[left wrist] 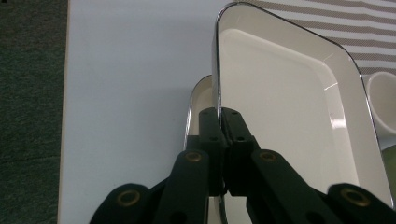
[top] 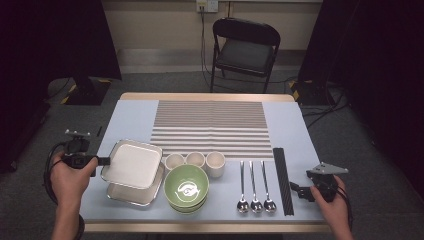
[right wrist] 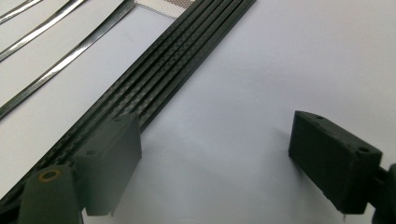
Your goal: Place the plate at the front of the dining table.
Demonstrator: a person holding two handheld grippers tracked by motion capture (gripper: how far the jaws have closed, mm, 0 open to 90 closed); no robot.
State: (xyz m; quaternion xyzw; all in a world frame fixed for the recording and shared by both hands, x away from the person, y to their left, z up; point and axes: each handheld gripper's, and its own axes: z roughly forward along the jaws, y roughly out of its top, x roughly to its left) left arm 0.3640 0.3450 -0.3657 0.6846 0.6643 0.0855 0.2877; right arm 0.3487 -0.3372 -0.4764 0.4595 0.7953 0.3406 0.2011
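At the left of the bench (top: 130,112), the left claw (top: 106,161) is clamped on the rim of the top tray (top: 132,164), its jaws pinched together on the thin metal edge, as the left claw's own view shows (left wrist: 223,135). That tray is tilted, its gripped left side raised off the second tray (top: 131,194) beneath it, which lies flat on the bench; the far side of the top tray looks to rest near the cups (top: 195,161). So the grasp seems done and the lift just begun, while carrying the tray off and setting it down, perhaps on the striped mat (top: 210,127), is left to do. The green bowls (top: 186,189) sit just right of the trays, close enough to be knocked if the tray swings. At the right, the right claw (top: 302,192) hangs with jaws apart and nothing between them, just beside the black chopsticks (top: 282,180), with the three spoons (top: 255,187) beyond; the chopsticks run past its one jaw (right wrist: 140,88) in the right claw's view
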